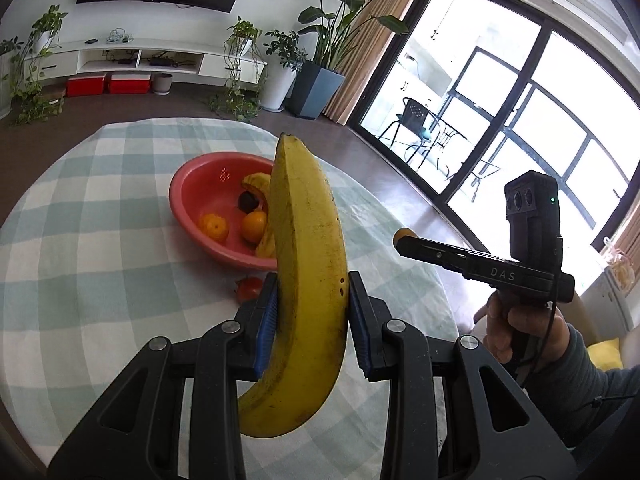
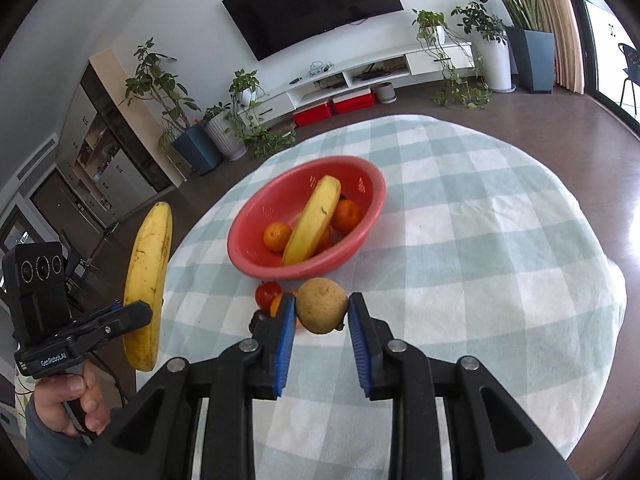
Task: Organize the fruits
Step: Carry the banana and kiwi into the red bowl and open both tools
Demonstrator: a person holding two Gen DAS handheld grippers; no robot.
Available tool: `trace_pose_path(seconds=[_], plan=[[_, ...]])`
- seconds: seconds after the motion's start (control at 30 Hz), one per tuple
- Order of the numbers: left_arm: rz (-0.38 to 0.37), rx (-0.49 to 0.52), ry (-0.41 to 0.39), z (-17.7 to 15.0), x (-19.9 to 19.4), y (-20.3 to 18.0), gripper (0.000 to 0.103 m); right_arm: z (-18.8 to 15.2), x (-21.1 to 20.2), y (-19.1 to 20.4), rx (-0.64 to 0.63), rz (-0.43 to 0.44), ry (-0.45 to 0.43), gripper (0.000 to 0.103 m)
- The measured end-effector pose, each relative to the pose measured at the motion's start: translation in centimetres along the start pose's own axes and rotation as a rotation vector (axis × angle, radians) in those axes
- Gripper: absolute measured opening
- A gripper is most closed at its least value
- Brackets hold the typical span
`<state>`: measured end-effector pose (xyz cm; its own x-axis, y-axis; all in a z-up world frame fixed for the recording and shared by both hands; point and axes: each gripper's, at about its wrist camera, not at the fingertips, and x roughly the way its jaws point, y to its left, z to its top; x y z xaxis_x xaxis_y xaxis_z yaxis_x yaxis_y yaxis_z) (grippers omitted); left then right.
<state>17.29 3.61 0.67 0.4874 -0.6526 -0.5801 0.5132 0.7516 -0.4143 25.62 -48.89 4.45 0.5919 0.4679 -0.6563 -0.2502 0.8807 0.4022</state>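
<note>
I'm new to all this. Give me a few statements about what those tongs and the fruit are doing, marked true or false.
1. The left tongs grip a banana. True.
2. The red bowl is empty. False: it holds a second banana and tangerines.
3. The right tongs hold a tangerine. False: they are shut on a round yellow-brown fruit.
4. A red fruit lies on the checked cloth, outside the bowl. True.
</note>
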Motion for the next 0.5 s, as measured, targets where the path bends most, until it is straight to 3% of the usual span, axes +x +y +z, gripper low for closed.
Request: trace_pose_path(seconds=[0.27,0.5], plan=[[0.040,0.013,0.012,7.1,4.3,1.0,0.030,6.0,1.3,2.5,-0.068,0.046,-0.059,0.029],[0.066,-0.029,0.063,8.5,9.8,3.7,0.030,8.9,6.5,4.1,-0.144,0.012,-0.008,0.029]])
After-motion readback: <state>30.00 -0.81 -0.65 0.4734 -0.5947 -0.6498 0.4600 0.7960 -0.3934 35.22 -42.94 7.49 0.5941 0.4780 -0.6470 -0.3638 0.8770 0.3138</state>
